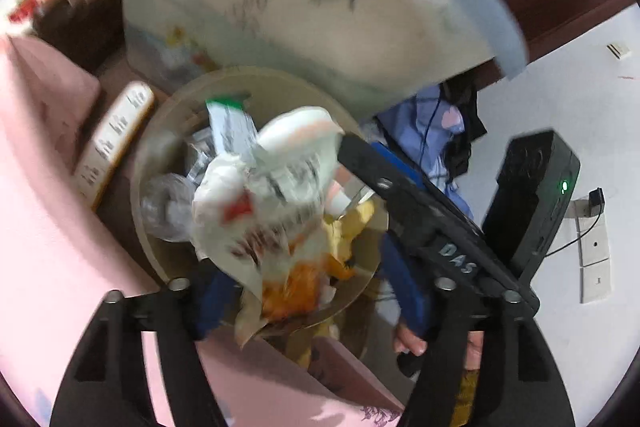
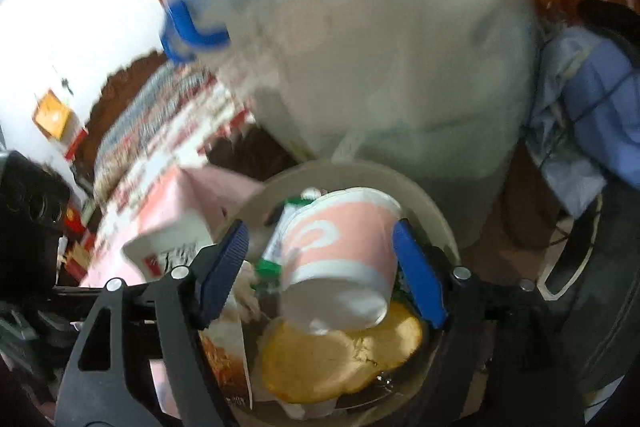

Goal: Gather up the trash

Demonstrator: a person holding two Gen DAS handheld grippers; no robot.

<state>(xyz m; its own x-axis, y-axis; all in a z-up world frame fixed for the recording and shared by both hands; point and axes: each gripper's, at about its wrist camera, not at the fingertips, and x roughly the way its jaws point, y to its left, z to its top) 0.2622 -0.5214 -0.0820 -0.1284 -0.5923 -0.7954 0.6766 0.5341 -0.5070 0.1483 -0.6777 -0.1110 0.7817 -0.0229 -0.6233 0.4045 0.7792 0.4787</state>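
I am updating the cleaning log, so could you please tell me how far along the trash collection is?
Done: the round bin already holds wrappers, a clear plastic bottle and orange peel. In hand: both claws stand open above it; a crumpled white wrapper lies before the left claw, a pink-and-white paper cup between the right claw fingers, seemingly released. Left: not visible here.

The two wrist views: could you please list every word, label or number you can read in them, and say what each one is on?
"DAS": handwritten in pale letters on the black frame of the right gripper, in the left wrist view.
White wrapper over the bin: dark and red print, too blurred to read.
Pink-and-white carton: dark lettering, too blurred.
Pink paper cup: only a white swirl, no words.
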